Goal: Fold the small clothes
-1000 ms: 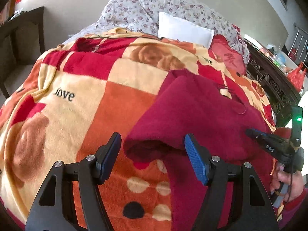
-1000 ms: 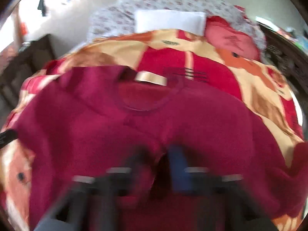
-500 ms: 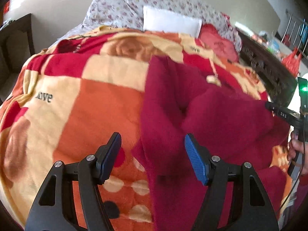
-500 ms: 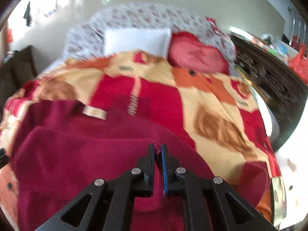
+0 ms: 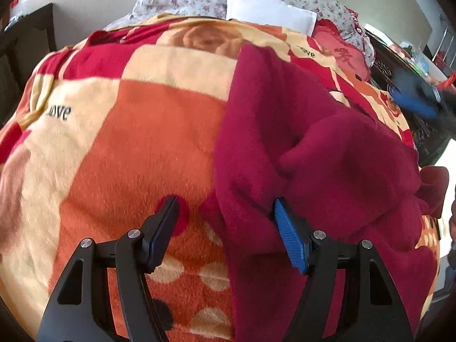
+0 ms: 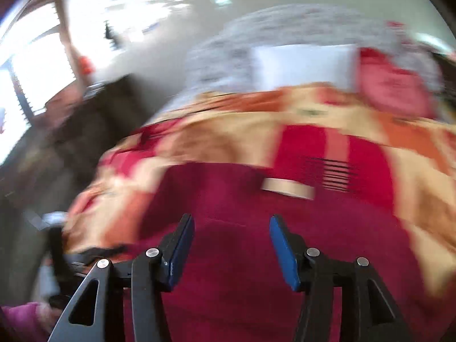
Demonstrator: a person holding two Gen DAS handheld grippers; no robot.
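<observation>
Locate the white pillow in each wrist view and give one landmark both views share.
Left wrist: white pillow at top centre, behind the patterned blanket.
Right wrist: white pillow, blurred, upper right of centre, beyond the blanket.
Shared landmark: the dark red sweater lying on the blanket, low and central in the right wrist view.

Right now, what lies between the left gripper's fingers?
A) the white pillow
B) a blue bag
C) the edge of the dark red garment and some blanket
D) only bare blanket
C: in the left wrist view the left gripper stands open over the bed, with the left edge of the dark red garment and some orange blanket between its fingers.
</observation>
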